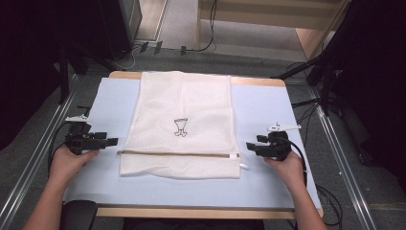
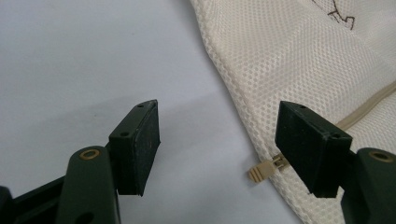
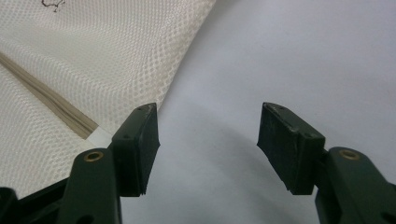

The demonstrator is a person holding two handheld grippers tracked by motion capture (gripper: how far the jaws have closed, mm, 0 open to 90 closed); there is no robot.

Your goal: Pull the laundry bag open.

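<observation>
A cream mesh laundry bag (image 1: 184,122) lies flat in the middle of the pale blue mat (image 1: 268,110), with a small black drawing on it and a beige zipper (image 1: 177,154) across its near part. My left gripper (image 1: 111,141) is open just left of the bag's edge. In the left gripper view the left gripper (image 2: 224,144) frames the mat and the bag (image 2: 299,56), with the beige zipper pull (image 2: 264,170) beside its right jaw. My right gripper (image 1: 250,145) is open just right of the bag. In the right gripper view the right gripper (image 3: 208,140) hovers over bare mat beside the bag (image 3: 93,60).
The mat covers a wooden table (image 1: 201,212). Metal rails (image 1: 28,167) run along both sides on the grey floor, and cables (image 1: 206,45) lie beyond the far edge. A wooden shelf unit (image 1: 306,28) stands at the back right.
</observation>
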